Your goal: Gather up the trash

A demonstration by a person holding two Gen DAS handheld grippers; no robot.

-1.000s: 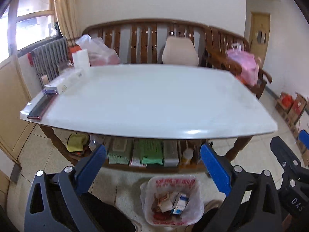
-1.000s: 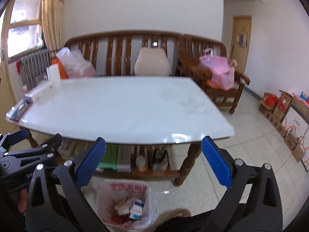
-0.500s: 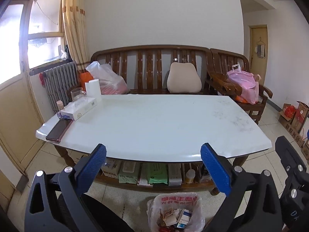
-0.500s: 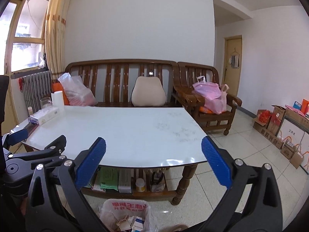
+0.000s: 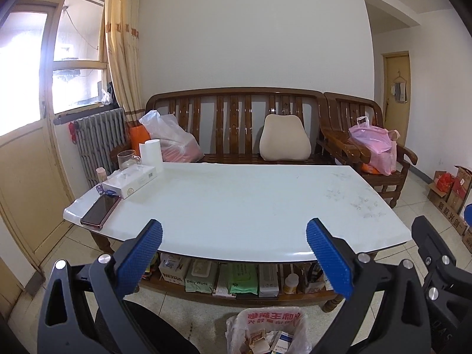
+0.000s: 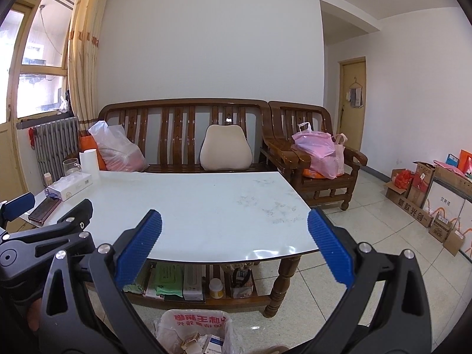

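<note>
In the left wrist view, the left gripper point(image 5: 233, 244) is hovering with jaws spread and empty, and the trash bag point(image 5: 267, 329) is sitting on the floor below, near its right jaw, its bottom cut off.

In the right wrist view, the right gripper point(image 6: 234, 244), likewise spread and empty, is facing the counter point(image 6: 206, 206); the trash bag point(image 6: 194, 332) is lying low toward its left jaw, partly hidden.

We see the glossy white bench point(image 5: 236, 206) bare across its middle and right side, open to any reach. Its left end is crowded by a dark phone point(image 5: 100, 209), a white box point(image 5: 129, 180) and a white paper roll point(image 5: 151, 154).
</note>
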